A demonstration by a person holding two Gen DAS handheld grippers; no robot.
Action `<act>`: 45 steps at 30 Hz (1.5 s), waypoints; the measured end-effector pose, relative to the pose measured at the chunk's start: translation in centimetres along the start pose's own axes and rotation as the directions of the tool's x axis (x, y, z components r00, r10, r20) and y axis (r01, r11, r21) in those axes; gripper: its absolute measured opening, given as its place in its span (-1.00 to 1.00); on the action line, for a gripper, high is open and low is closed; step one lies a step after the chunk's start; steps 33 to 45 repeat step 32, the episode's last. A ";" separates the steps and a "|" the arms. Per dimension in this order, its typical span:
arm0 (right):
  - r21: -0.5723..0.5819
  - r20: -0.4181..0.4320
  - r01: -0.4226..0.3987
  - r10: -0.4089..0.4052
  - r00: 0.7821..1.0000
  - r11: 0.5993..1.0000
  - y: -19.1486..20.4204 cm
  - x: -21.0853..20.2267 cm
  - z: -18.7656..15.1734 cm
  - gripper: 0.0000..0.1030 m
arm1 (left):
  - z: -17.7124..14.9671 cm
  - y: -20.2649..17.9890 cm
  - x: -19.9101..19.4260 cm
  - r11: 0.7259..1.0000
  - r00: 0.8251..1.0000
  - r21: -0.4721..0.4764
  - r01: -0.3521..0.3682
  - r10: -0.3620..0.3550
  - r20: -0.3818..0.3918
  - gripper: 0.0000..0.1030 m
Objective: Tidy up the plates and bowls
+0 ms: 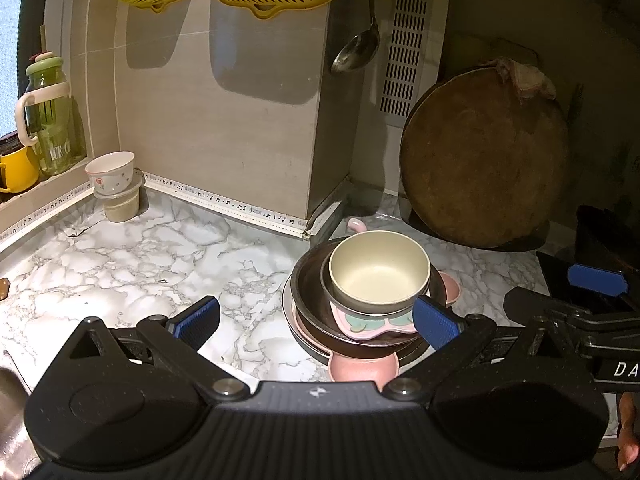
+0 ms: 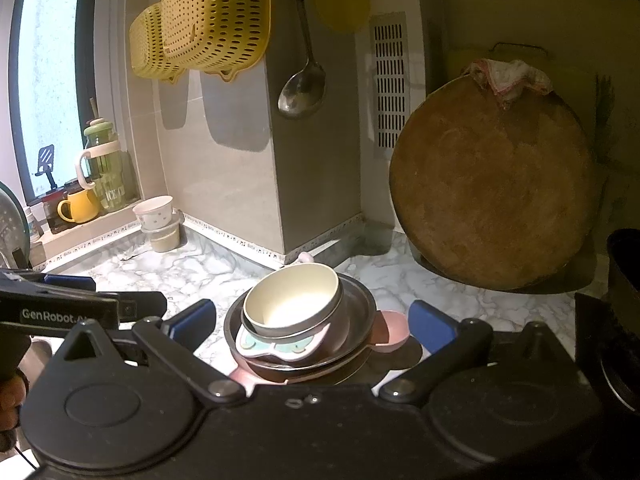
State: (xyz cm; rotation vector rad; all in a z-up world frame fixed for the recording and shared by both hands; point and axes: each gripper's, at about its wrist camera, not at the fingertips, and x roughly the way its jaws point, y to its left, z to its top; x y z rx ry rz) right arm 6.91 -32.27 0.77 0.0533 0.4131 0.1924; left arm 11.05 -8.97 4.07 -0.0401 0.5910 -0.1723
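Cream bowl (image 1: 379,267) tops dish stack (image 1: 316,300) on marble desk (image 1: 120,264), at 1 o'clock from left hand-held gripper (image 1: 316,322), which is spread wide, holding nothing. Right hand-held gripper (image 2: 312,326) also agape, empty, stack (image 2: 360,304) at 12 o'clock. Patterned cup (image 1: 110,172) at 10 o'clock.

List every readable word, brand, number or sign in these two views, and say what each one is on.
"GenRobot.A", cut off by the frame of the right gripper: on the side of the left gripper.
"DA", cut off at the picture's edge: on the right gripper's side.
"ICE C", partly hidden: on the green bottle.
Music-note signs: on the edging strip.
Nothing else is readable.
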 end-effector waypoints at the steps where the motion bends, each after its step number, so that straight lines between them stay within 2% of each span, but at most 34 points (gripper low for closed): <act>1: 0.000 -0.001 0.000 0.000 1.000 1.000 0.0 0.1 0.0 1.00 | 0.0 0.0 0.0 1.000 1.000 0.001 0.000 0.000 0.000 1.00; 45: 0.031 -0.018 0.030 -0.030 0.999 0.999 -1.7 1.8 -0.1 1.00 | -0.4 -0.4 1.7 1.000 0.999 0.001 0.017 -0.017 -0.037 1.00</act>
